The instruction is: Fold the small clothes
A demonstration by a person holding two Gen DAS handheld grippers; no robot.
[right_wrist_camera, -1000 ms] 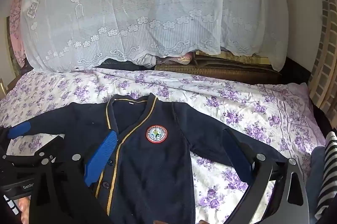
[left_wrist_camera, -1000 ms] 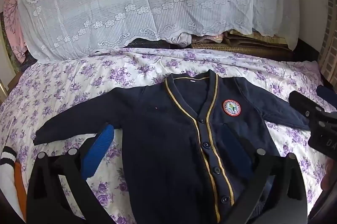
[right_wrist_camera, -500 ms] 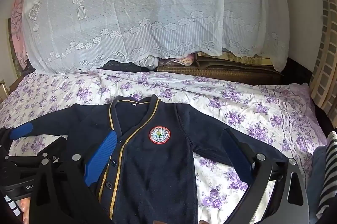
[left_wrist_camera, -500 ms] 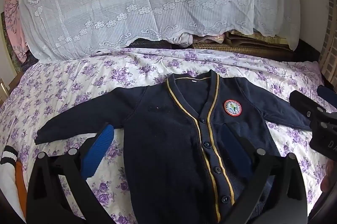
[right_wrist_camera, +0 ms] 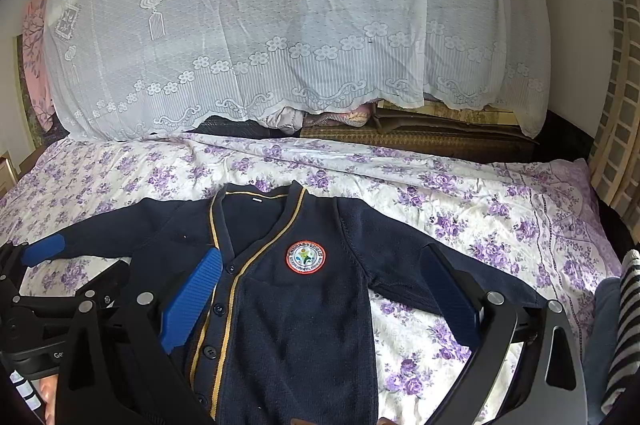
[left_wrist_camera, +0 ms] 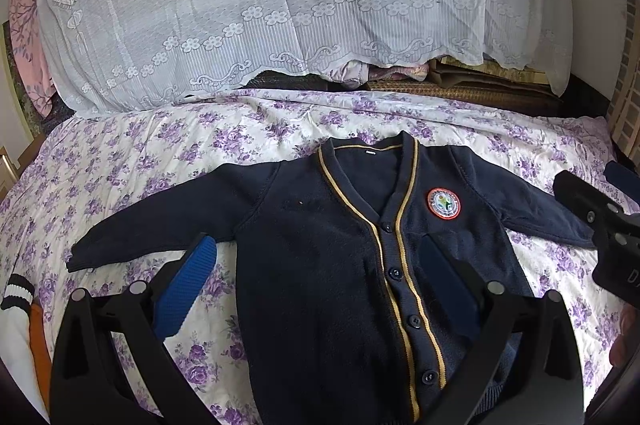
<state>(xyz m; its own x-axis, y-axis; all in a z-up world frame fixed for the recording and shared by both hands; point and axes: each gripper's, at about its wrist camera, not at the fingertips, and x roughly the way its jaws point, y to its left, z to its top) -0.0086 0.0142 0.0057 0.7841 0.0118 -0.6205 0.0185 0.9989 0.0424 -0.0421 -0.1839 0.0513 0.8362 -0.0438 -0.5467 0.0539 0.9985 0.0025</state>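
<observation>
Floral bedsheet [left_wrist_camera: 160, 153] – lace cover [left_wrist_camera: 280, 5] behind.

Count relative to the bedsheet [left_wrist_camera: 168, 153]: one navy cardigan [left_wrist_camera: 320, 265] on it; five buttons [left_wrist_camera: 395, 273] showing, one round badge [left_wrist_camera: 443, 203]; two grippers over it.

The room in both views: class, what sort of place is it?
Most likely a bedroom: a floral bedsheet covers a bed, a lace cover drapes piled bedding, and a navy cardigan lies flat.

Purple-floral bedsheet [left_wrist_camera: 168, 153] beneath tongs; white lace cover [right_wrist_camera: 280, 25] over heap ahead; daylight, pale wall [left_wrist_camera: 592, 5] right.
</observation>
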